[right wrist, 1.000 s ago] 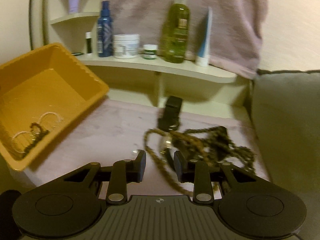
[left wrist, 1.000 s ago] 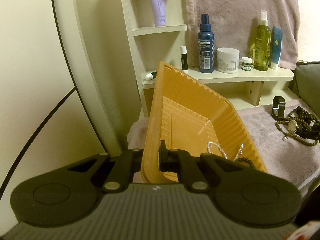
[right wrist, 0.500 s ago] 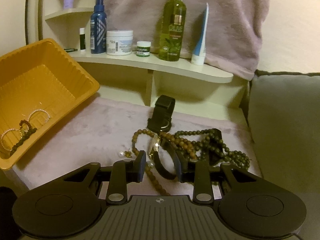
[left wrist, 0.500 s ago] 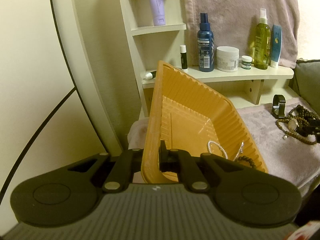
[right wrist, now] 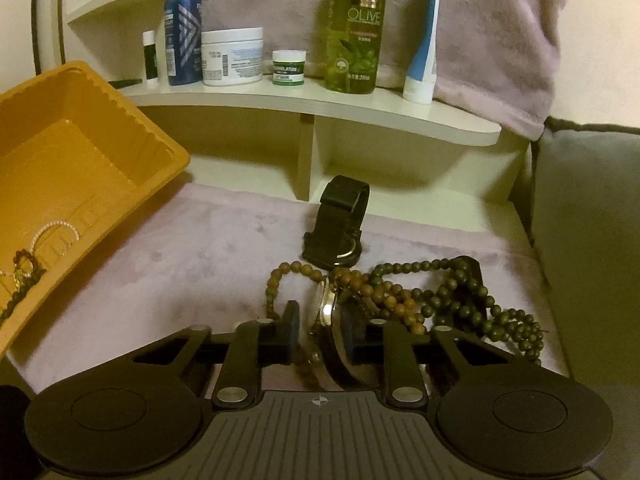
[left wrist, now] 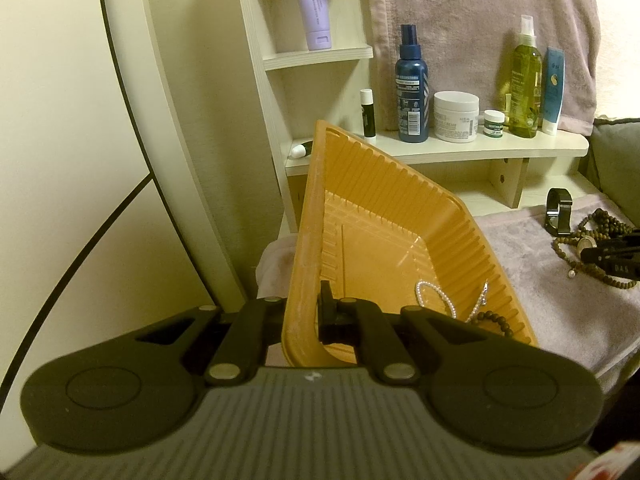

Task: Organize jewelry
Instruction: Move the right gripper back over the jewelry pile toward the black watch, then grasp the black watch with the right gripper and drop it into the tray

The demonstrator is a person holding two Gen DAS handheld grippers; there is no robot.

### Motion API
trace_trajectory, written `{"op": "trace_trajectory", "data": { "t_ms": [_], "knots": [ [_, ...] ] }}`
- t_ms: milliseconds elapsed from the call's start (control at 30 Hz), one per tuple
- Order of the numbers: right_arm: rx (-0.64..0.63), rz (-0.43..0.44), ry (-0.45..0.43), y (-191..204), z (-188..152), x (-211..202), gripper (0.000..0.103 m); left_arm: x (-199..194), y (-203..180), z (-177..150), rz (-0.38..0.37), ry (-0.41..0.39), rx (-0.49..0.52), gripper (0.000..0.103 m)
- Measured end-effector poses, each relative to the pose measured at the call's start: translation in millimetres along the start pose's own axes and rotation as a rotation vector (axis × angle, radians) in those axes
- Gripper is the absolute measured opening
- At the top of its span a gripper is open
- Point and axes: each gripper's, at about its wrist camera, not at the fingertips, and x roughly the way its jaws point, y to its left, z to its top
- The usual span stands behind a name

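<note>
**Right now: the right gripper straddles the wristwatch, edge-on in the tangle**

Squarely between the fingers of the right gripper (right wrist: 319, 330) sits a wristwatch (right wrist: 326, 306), standing on edge so that its round case faces sideways toward the two pads. Its dark strap runs back under the gripper toward the camera, so the watch's long axis lies roughly along the line the gripper points, and the jaws close across the case's thin dimension. They are closing at this moment, narrow but not yet pressing, with a slim gap showing on each side of the case.

Taking the wristwatch as the landmark: a brown bead strand (right wrist: 304, 276) loops off its left side and passes under it, a green bead strand (right wrist: 460, 300) is heaped against its right side, and a black watch (right wrist: 340, 224) stands just beyond it on the mauve towel (right wrist: 200, 256). The orange tray (left wrist: 384, 216) lies well to its left, across bare towel.

That tray is gripped by the left gripper (left wrist: 304, 316), clamped tight on the near rim and tipping the tray, with a pearl bracelet (left wrist: 436, 298) already inside.

The right hand is plainly the nearer one. My judgement is that the beads touching the case may be dragged up with it.
</note>
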Motion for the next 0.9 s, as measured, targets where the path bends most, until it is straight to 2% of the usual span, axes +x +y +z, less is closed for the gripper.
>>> {"op": "trace_trajectory", "data": {
  "t_ms": [200, 567, 733, 900],
  "knots": [
    [0.039, 0.01, -0.012, -2.3, -0.8, -6.8, 0.01, -0.2, 0.4, 0.0, -0.001, 0.0, -0.002, 0.005],
    [0.085, 0.078, -0.129, 5.6, 14.5, -41.9, 0.009, -0.8, -0.1, 0.0, 0.0, -0.002, 0.001, 0.005],
    [0.07, 0.166, -0.169, 33.3, 30.6, -52.7, 0.009, -0.4, -0.3, 0.2, 0.0, -0.001, 0.001, 0.005],
    [0.048, 0.293, -0.151, 70.2, 43.1, -51.5, 0.009, -0.6, -0.1, 0.1, 0.0, -0.001, 0.001, 0.005]
  ]
}}
